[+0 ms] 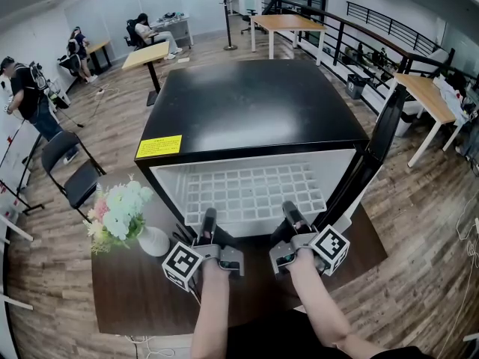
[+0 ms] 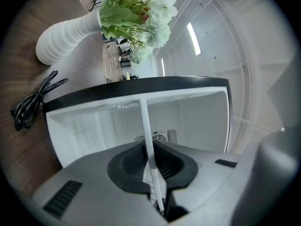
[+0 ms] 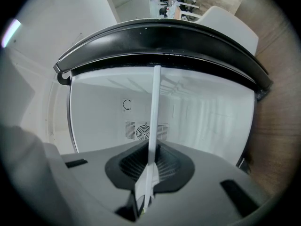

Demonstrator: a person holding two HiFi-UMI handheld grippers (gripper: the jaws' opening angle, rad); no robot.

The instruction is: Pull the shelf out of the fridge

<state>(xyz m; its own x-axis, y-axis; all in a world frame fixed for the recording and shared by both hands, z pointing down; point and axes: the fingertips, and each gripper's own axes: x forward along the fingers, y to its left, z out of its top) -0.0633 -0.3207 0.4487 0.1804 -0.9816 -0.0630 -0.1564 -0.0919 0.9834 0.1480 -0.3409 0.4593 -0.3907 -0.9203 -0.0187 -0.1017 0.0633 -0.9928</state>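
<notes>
Wood tabletop [image 1: 127, 294] low in frame carries the open fridge [image 1: 254, 103], shelf [image 1: 254, 189] inside at centre. Our left hand-held gripper [image 1: 208, 217] and right hand-held gripper [image 1: 290, 212] clamp its front edge; next we likely need a level, even pull.

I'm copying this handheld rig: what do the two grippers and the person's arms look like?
The left gripper and right gripper have light grey moulded bodies and black jaws. Each carries a cube, the right one here, printed with black-and-white square markers. In the gripper views the dark pads are ribbed. The forearms are bare; no sleeves show.
</notes>
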